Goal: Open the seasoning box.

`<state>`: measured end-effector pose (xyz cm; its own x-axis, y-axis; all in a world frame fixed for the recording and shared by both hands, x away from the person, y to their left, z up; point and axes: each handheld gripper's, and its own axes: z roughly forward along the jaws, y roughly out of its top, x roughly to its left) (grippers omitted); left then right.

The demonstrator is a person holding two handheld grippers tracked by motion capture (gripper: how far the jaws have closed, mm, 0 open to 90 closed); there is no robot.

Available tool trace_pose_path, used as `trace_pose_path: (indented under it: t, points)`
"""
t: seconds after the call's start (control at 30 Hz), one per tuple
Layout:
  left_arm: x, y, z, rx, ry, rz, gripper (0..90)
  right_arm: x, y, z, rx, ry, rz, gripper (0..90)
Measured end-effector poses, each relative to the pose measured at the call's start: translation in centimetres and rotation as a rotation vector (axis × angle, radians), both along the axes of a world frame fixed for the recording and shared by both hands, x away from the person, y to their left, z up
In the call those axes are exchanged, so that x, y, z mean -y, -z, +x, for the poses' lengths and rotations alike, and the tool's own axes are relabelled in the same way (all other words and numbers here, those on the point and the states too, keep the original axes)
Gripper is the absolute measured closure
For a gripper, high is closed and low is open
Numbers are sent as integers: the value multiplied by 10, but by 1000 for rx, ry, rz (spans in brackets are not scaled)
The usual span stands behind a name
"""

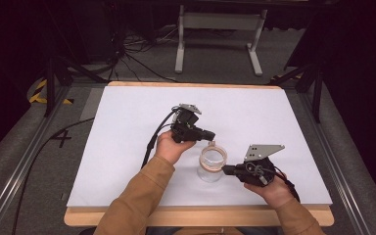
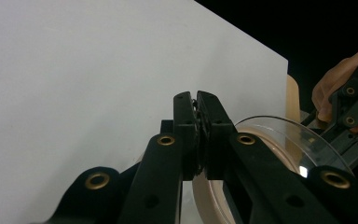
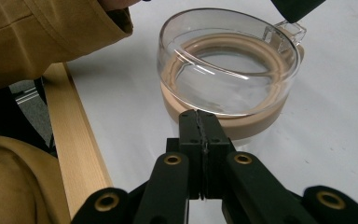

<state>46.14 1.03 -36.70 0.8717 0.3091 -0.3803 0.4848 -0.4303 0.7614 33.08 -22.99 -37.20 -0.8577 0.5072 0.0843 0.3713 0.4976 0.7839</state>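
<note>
A small clear jar (image 1: 210,169) with a tan band (image 3: 261,123) stands near the front middle of the white table top. Its clear lid (image 3: 228,60) rests on the tan ring and has a small tab (image 3: 292,31) at the far side. My left gripper (image 1: 209,136) reaches in from behind the jar and is shut on that tab, with a thin clear edge between its tips (image 2: 196,100). The lid's rim (image 2: 284,140) curves away to the right of those tips. My right gripper (image 1: 225,170) is shut, its tips (image 3: 199,116) touching the jar's tan band from the right.
The white table top (image 1: 127,147) ends in a wooden front edge (image 1: 200,215) close below the jar. Tan sleeves (image 3: 37,42) lie over the front edge. A metal stand (image 1: 220,29) and cables (image 1: 132,54) are on the floor behind the table.
</note>
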Motion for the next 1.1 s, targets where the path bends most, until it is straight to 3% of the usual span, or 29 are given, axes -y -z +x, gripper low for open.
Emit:
trace_pose_path:
  t: [0.1, 0.27, 0.77, 1.1]
  points:
    - [-1, -1, -1, 11, 2, 13, 873, 0, -1, 0, 2, 2, 4, 899]
    - [-8, -7, -2, 32, -16, 1, 862, 1, -3, -1, 14, 3, 20, 899]
    - [-52, -24, -16, 78, -76, -40, 812, -3, -18, 3, 93, -5, 70, 899]
    - [-75, -28, -27, 95, -109, -35, 788, -4, -26, 11, 128, -10, 109, 899]
